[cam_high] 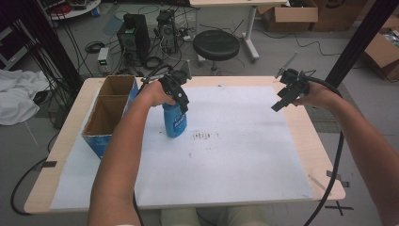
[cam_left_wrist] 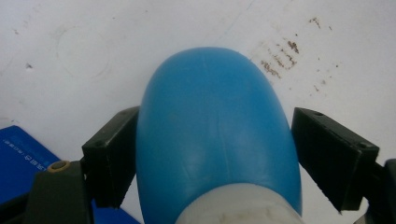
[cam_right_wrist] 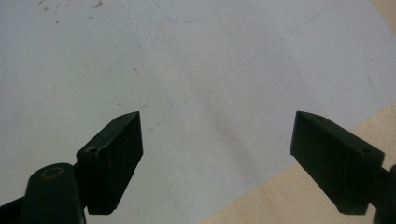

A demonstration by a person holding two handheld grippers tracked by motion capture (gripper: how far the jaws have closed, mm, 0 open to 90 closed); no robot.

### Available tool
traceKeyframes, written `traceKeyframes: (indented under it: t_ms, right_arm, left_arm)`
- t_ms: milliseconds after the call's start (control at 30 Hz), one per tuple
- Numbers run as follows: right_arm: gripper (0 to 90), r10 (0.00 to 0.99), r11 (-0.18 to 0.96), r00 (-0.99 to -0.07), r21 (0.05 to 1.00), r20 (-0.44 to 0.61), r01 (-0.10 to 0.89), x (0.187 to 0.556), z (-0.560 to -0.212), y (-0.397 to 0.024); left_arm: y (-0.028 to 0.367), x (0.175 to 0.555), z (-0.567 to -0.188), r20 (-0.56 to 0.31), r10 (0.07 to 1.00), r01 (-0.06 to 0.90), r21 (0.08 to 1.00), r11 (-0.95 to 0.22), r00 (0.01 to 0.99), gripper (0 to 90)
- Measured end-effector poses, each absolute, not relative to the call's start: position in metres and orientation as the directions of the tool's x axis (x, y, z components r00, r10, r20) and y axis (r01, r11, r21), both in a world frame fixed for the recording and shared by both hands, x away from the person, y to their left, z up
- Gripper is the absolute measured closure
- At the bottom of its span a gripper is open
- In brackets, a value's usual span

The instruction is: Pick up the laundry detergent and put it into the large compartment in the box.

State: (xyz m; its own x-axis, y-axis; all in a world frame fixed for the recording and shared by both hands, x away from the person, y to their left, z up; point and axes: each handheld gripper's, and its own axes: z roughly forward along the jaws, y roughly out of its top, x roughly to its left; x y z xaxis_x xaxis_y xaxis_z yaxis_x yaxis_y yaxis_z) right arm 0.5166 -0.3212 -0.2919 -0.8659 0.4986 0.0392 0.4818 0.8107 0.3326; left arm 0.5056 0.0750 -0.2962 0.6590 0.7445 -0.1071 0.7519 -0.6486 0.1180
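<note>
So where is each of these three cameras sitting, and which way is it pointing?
High view: above the person's side, looking forward and down on the table; both forearms, left gripper, right gripper.
Left gripper view: rides that gripper, looking down on the blue bottle between its jaws.
Right gripper view: looks past open jaws at the white sheet.
Shared: bottle in high and left gripper views.

Pale wooden worktop (cam_high: 70, 141), white paper sheet (cam_high: 226, 165) over most of it, dark smudges (cam_high: 202, 136) near the middle. Open two-compartment cardboard box with blue sides (cam_high: 107, 117) at left edge. Behind: round black stool (cam_high: 216, 45), two black computer towers (cam_high: 133, 35).
</note>
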Motion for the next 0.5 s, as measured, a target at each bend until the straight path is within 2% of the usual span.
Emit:
traceKeyframes:
  t_ms: [300, 500]
  right_arm:
    - [16.9, 0.497, 0.811, -0.867, 0.331, 0.041, 0.481, 0.5165, -0.2921, -0.3209]
    - [16.9, 0.499, 0.812, -0.866, 0.329, 0.040, 0.483, 0.5166, -0.2923, -0.3212]
  left_arm:
    - [0.0762, 0.5057, -0.2958, -0.101, 0.748, 0.754, 0.113, -0.647, 0.656, 28.7]
    - [0.0774, 0.5058, -0.2953, -0.104, 0.754, 0.761, 0.115, -0.639, 0.649, 29.9]
